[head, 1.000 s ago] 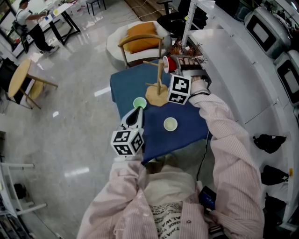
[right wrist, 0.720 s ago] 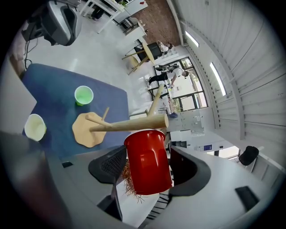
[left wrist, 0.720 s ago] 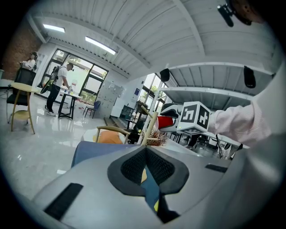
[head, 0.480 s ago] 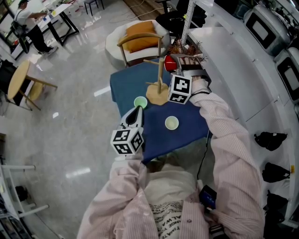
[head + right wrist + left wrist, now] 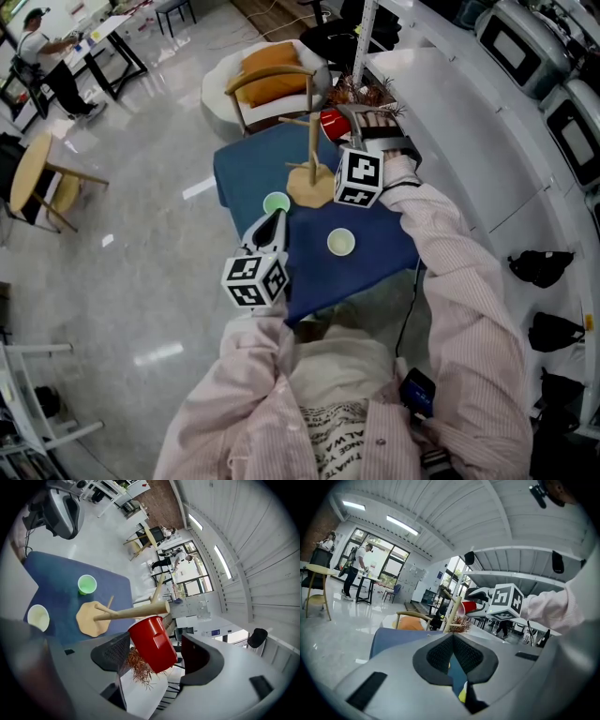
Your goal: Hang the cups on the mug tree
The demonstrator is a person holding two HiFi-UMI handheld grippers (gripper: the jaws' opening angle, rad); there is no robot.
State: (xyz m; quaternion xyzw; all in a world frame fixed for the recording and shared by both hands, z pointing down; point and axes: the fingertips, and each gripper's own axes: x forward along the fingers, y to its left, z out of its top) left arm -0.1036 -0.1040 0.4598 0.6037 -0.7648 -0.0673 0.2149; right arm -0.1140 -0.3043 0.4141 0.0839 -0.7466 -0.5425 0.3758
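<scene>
As the right gripper's [image 5: 155, 641] jaws have just been opening, a red cup [image 5: 150, 645] hangs free between.

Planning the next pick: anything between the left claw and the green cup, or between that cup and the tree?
Nothing visible. The left claw, shut, sits right by the green cup in the head view. Only bare blue cloth lies between that cup and the mug tree.

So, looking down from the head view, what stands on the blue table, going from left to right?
green cup → wooden mug tree → pale yellow cup
</scene>
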